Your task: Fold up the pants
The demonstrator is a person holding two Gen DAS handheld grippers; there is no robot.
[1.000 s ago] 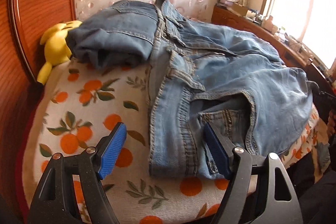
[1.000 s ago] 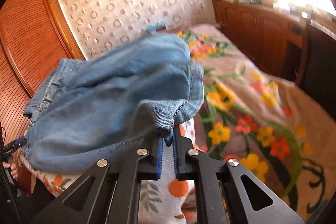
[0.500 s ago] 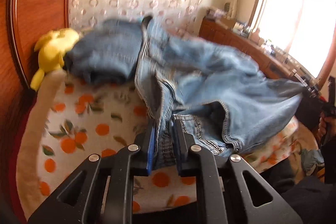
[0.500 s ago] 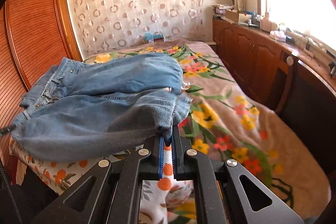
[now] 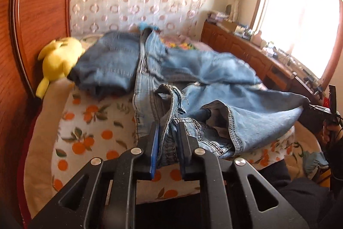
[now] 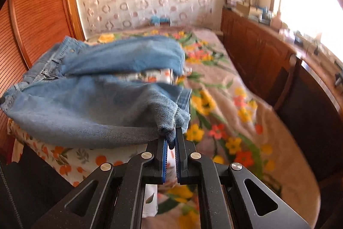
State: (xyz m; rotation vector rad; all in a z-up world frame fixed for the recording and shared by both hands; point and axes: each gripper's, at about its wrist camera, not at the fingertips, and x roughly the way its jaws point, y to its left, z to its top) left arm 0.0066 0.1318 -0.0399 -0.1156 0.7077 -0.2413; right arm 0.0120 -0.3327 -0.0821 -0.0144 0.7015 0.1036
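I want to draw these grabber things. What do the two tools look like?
Both look the same. The left tool and the right tool are matte black, with two flat fingers lined inside with bright blue ridged pads. Angled black arms with triangular cut-outs carry them, joined by round silver pins. No cables or writing show on them.

Faded blue denim jeans (image 5: 214,70), rough weave, thick stitched seams. Matt black plastic hand-held gripper (image 5: 168,138), shiny metal pins, blue ribbed pads. Beyond it, a soft printed blanket (image 6: 235,113); glossy wooden panelling (image 5: 42,14).
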